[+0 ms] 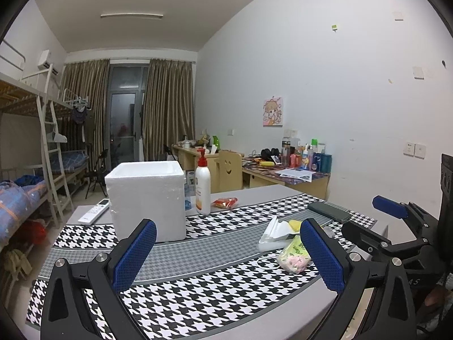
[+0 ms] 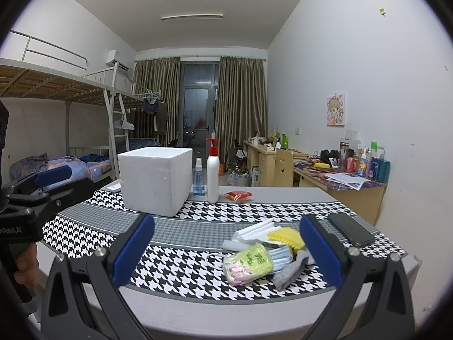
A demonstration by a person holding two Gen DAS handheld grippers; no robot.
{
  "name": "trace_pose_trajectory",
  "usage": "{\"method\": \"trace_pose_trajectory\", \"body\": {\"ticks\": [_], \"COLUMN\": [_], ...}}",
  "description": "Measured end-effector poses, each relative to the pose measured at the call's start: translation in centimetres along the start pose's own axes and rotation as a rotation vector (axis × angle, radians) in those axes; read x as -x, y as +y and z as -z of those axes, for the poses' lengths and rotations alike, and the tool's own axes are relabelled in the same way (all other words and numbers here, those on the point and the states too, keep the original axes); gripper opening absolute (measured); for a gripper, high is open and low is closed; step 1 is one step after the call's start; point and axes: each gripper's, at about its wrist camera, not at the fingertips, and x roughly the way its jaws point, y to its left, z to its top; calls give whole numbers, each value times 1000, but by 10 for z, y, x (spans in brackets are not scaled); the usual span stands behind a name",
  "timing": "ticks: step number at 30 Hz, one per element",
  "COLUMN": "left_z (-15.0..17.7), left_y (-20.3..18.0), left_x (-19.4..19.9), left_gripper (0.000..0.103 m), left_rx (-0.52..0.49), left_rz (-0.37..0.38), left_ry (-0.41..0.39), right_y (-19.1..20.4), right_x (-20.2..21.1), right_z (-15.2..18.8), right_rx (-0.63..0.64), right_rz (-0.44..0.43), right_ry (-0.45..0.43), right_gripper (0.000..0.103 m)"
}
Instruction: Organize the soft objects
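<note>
On table [image 2: 283, 195]: one foam box [image 2: 154, 180], two bottles [image 2: 212, 174], one phone [image 2: 351, 229].

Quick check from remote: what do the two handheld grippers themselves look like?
Both match. The left gripper and right gripper have black angular plastic frames with silver screws and two textured blue finger pads. White lettering marks the left unit's body. No cables or sleeves visible.

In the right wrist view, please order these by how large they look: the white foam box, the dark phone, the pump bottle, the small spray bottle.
1. White foam box, clearly the largest.
2. Dark phone and pump bottle look similar; the phone lies nearer the camera, so I cannot rank them.
3. Small spray bottle, the smallest.
</note>
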Motion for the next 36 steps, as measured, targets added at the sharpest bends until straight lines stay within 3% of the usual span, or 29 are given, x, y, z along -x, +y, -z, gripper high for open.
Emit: {"method": "trace_pose_trajectory", "body": {"ticks": [36], "left_z": [-1], "left_y": [0], "left_x": [-22], "left_gripper": [102], "left_rx": [3], "left_rz": [-2], "left_ry": [47], "right_y": [-6], "right_x": [-12], "right_z": [2], "right_rx": [-7], "right_rz": [21], "right_ry": [21], "right_gripper": [103]}}
